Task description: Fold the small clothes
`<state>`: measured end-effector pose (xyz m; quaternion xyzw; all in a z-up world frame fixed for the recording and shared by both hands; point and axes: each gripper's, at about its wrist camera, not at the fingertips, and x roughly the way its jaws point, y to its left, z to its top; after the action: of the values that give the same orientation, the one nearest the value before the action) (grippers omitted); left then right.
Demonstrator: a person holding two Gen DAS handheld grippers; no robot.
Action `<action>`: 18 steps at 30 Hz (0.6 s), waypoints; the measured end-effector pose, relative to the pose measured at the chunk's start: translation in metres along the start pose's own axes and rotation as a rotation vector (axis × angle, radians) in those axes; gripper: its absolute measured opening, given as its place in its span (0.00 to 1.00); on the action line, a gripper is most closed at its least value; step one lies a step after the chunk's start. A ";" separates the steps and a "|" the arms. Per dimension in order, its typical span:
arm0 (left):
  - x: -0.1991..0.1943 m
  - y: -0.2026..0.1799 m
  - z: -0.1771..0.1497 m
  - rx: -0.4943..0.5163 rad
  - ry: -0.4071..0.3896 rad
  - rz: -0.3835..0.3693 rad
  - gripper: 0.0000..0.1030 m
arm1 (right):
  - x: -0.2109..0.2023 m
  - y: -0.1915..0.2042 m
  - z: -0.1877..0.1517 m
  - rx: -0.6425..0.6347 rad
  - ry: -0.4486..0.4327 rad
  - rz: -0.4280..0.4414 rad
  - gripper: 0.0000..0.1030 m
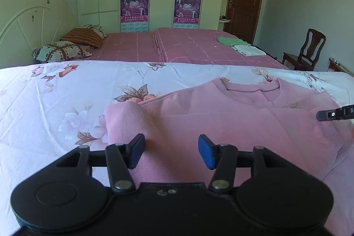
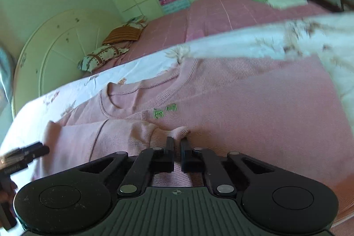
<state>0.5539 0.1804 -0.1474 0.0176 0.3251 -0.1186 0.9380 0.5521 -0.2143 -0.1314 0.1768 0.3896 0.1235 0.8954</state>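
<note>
Your right gripper [image 2: 176, 143] is clenched on a cuff of the pink ribbed knit sweater [image 1: 232, 123] lying on the floral white quilt [image 1: 55, 98], while your left gripper [image 1: 171, 150] hangs released over the sweater

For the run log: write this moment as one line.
task: fold small clothes | left gripper: open above pink sweater | right gripper: shut on sleeve cuff | surface: floral bedsheet

Pink sweater [image 1: 221, 125], green chest emblem [image 2: 164, 111]; white floral quilt [image 1: 55, 98]; pink checked bedspread [image 1: 177, 45].
</note>
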 end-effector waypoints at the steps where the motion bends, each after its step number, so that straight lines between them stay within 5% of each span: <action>1: 0.000 0.001 0.001 0.003 -0.008 0.004 0.51 | -0.007 0.003 0.000 -0.024 -0.033 -0.020 0.04; 5: 0.018 0.008 0.000 -0.011 0.039 0.017 0.51 | -0.034 0.006 -0.003 -0.061 -0.149 -0.072 0.04; 9: 0.019 0.009 0.001 0.001 0.038 0.022 0.51 | -0.010 -0.002 -0.011 -0.047 -0.058 -0.099 0.04; 16: 0.012 0.008 -0.004 0.028 0.049 0.067 0.51 | -0.003 -0.011 -0.013 -0.027 -0.023 -0.123 0.05; 18: -0.013 0.001 -0.006 0.026 -0.012 0.039 0.55 | -0.015 -0.006 -0.010 -0.035 -0.044 -0.176 0.25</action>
<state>0.5405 0.1846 -0.1438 0.0353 0.3174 -0.1047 0.9418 0.5354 -0.2232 -0.1307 0.1289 0.3814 0.0472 0.9142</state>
